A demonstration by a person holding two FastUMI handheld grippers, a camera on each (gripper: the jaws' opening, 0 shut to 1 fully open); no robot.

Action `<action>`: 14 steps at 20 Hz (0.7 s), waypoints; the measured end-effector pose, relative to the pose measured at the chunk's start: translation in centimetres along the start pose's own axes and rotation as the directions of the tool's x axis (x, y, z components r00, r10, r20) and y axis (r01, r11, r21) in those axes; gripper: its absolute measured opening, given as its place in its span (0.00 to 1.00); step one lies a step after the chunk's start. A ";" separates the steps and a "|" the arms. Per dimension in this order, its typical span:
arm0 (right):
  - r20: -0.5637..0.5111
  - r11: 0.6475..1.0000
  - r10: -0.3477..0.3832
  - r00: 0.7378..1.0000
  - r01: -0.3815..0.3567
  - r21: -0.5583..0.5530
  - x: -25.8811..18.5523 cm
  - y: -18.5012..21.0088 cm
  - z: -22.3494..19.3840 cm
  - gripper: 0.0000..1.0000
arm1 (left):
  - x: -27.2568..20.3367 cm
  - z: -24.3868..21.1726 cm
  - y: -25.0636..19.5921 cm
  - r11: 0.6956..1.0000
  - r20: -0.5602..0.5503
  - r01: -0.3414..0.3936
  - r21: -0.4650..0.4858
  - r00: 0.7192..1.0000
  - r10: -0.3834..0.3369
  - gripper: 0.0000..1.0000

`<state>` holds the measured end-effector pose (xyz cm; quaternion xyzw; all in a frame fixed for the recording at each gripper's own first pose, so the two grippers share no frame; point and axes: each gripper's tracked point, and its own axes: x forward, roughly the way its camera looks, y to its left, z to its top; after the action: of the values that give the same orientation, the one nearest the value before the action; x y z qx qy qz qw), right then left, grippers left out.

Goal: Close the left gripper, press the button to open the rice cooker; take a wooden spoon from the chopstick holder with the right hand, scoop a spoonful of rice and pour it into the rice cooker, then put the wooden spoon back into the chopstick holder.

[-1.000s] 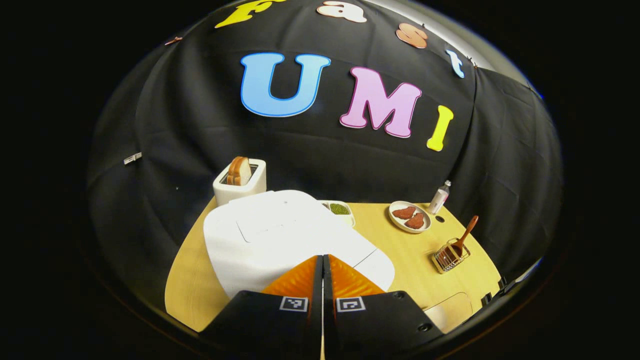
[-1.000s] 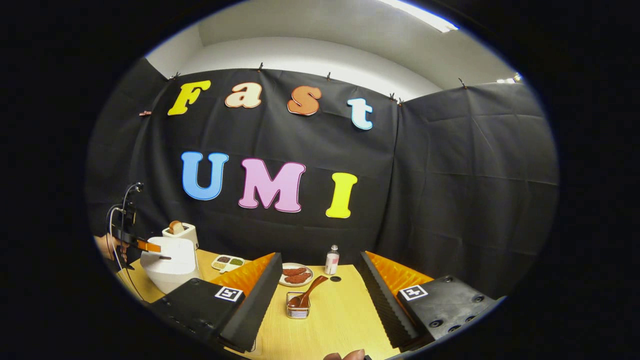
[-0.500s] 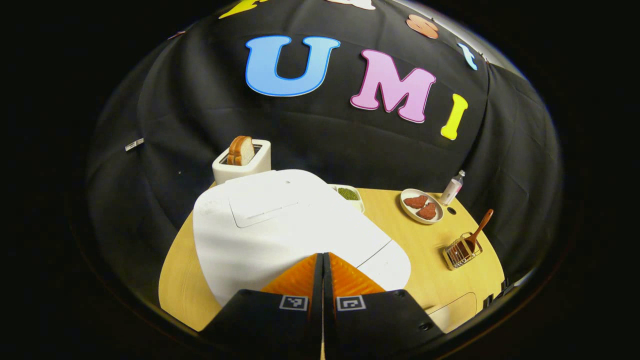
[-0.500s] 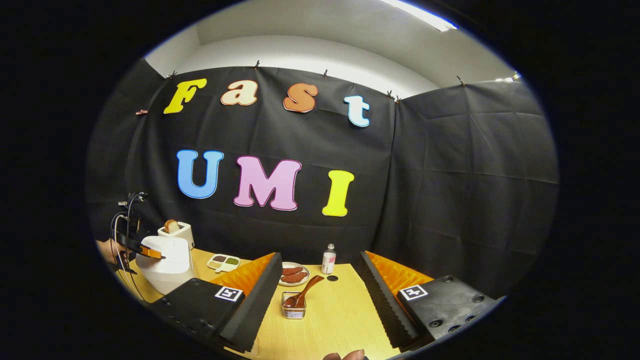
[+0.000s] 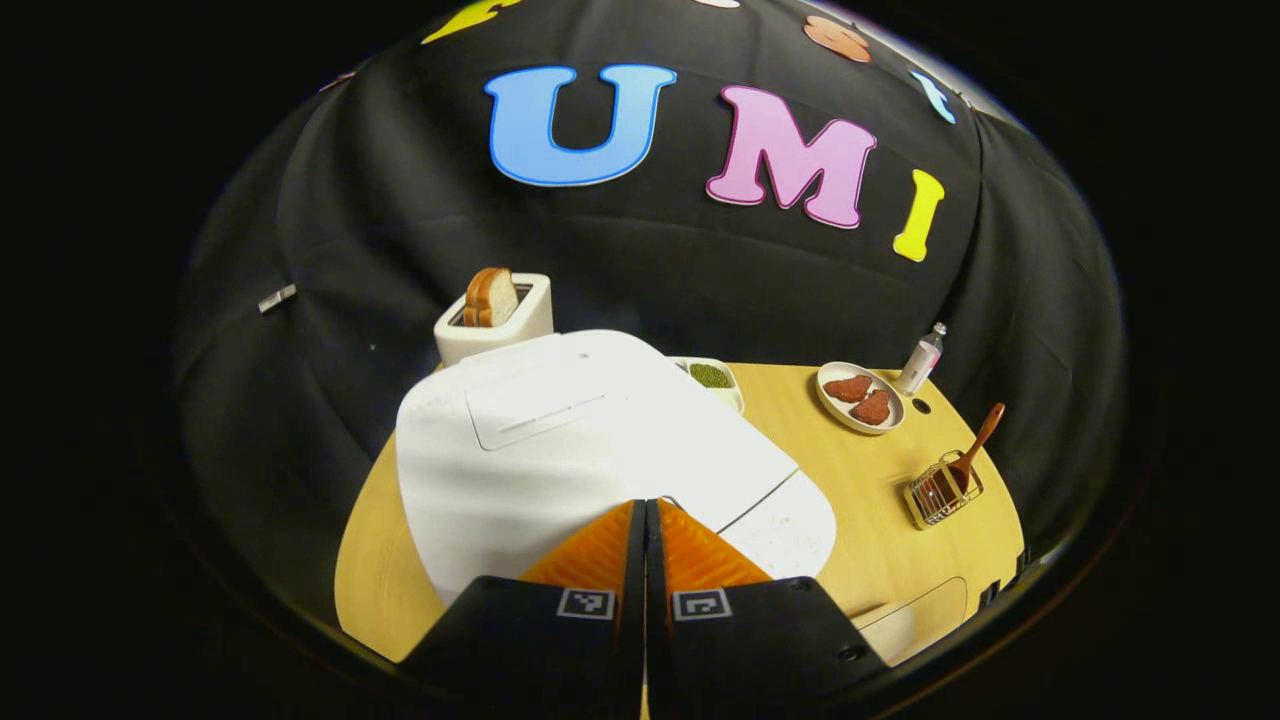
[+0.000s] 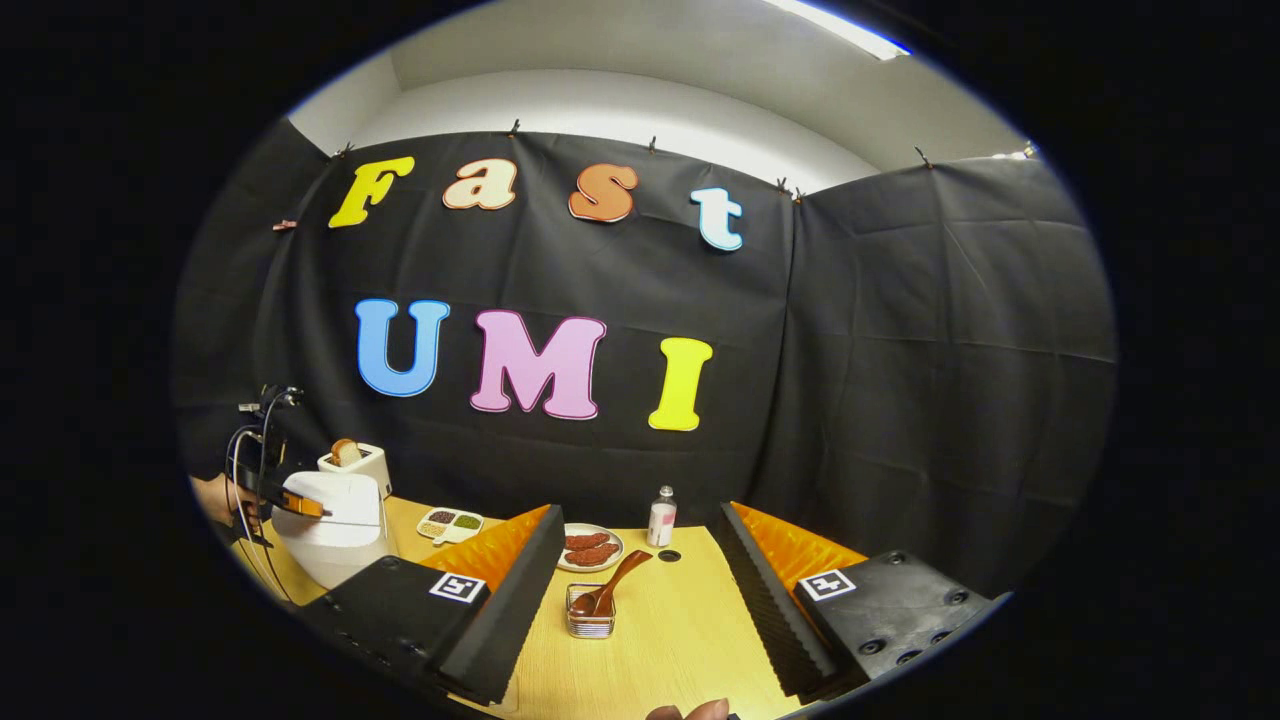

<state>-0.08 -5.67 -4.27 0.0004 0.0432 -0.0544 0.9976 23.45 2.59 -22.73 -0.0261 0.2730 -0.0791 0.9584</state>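
Two grippers are at work. The left gripper (image 5: 645, 515) has its fingers pressed together, tips at the front of the white rice cooker (image 5: 560, 440), whose lid is down. The right gripper (image 6: 635, 575) hangs over the table (image 6: 680, 640) with fingers wide apart. At its 12 o'clock, between the fingers, the holder (image 6: 590, 618) stands with the spoon (image 6: 608, 588) in it, handle tilted toward 1 o'clock.

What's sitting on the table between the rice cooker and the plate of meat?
In the right gripper view, a small divided tray of grains sits between the rice cooker and the plate; otherwise bare table.
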 end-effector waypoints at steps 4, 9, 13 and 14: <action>0.000 1.000 -0.010 1.000 0.010 -0.006 -0.3 -0.9 -0.1 0.98 | -2.2 5.0 0.7 0.996 0.175 -0.077 0.051 0.982 0.067 0.07; 0.008 1.000 -0.007 1.000 0.007 0.016 -0.4 -1.3 0.2 0.98 | -5.8 10.6 1.6 0.981 0.353 -0.168 0.100 0.927 0.123 0.07; 0.003 1.000 0.016 1.000 -0.016 0.000 -0.6 -1.1 -0.2 0.98 | -8.0 11.0 0.5 0.983 0.388 -0.164 0.085 0.914 0.119 0.07; -0.001 1.000 0.028 1.000 -0.028 0.001 -0.4 -0.9 -0.3 0.98 | -8.7 11.0 0.2 0.985 0.395 -0.161 0.068 0.911 0.121 0.08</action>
<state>-0.64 -6.55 -4.48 0.0018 0.0435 -0.0404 0.9982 22.02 4.33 -8.91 0.0261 0.0742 -0.0163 0.9968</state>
